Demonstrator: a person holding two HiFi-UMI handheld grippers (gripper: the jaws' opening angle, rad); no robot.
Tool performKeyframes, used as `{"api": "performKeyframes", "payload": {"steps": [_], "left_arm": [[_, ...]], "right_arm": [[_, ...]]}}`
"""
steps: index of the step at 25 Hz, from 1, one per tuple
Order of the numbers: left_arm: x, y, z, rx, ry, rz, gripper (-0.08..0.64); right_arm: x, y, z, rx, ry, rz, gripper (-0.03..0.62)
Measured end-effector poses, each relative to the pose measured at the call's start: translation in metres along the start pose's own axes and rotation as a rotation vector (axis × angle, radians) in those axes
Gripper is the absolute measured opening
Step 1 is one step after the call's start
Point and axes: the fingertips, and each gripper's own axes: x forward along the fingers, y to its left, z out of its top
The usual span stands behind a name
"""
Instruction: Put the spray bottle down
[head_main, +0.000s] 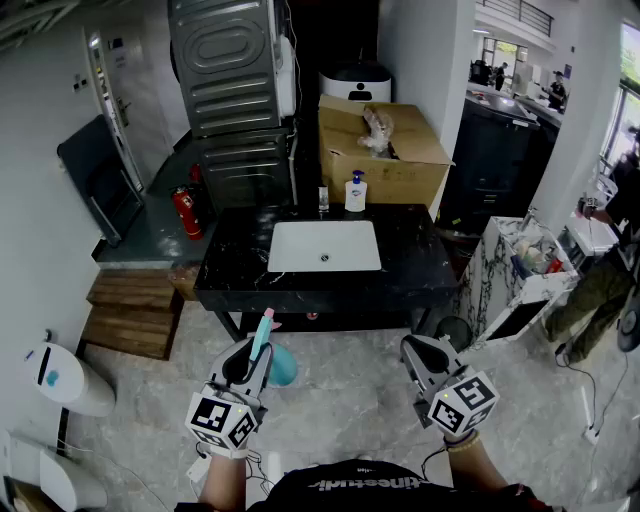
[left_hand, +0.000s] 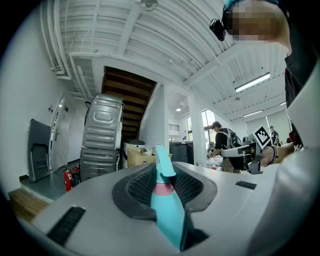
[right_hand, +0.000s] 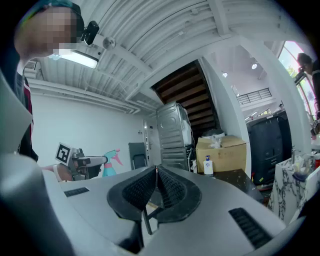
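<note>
A teal spray bottle (head_main: 282, 367) with a pink collar is clamped in my left gripper (head_main: 248, 358), held in the air over the floor in front of the counter. In the left gripper view the spray bottle (left_hand: 169, 212) stands between the jaws, its neck and trigger sticking up past the pads. My right gripper (head_main: 424, 352) hangs level to the right, shut, with nothing in it. In the right gripper view the right gripper (right_hand: 156, 171) has its pads touching, and the spray bottle (right_hand: 110, 162) shows far off at the left.
A black counter (head_main: 420, 265) with a white sink (head_main: 325, 246) stands ahead; a soap dispenser (head_main: 355, 191) and a cardboard box (head_main: 385, 150) sit at its back. Wooden steps (head_main: 130, 312) and a fire extinguisher (head_main: 186, 212) lie left. A marble stand (head_main: 520, 285) and a person (head_main: 605, 270) are right.
</note>
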Motion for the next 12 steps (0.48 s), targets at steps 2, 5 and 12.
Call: {"api": "performKeyframes", "payload": {"steps": [2,5,12], "left_arm": [[0.002,-0.003,-0.001,0.007,-0.002,-0.012,0.100],[0.004,-0.005,-0.001,0.013,-0.005,-0.016,0.101],[0.014,-0.007,-0.002,-0.024,-0.009,-0.022,0.100]], "right_arm": [[-0.003,-0.003,-0.002,0.005,0.000,-0.004,0.044],[-0.004,-0.005,-0.003,0.006,0.001,-0.003,0.044],[0.000,-0.013,-0.003,0.007,0.005,0.015,0.044]]}}
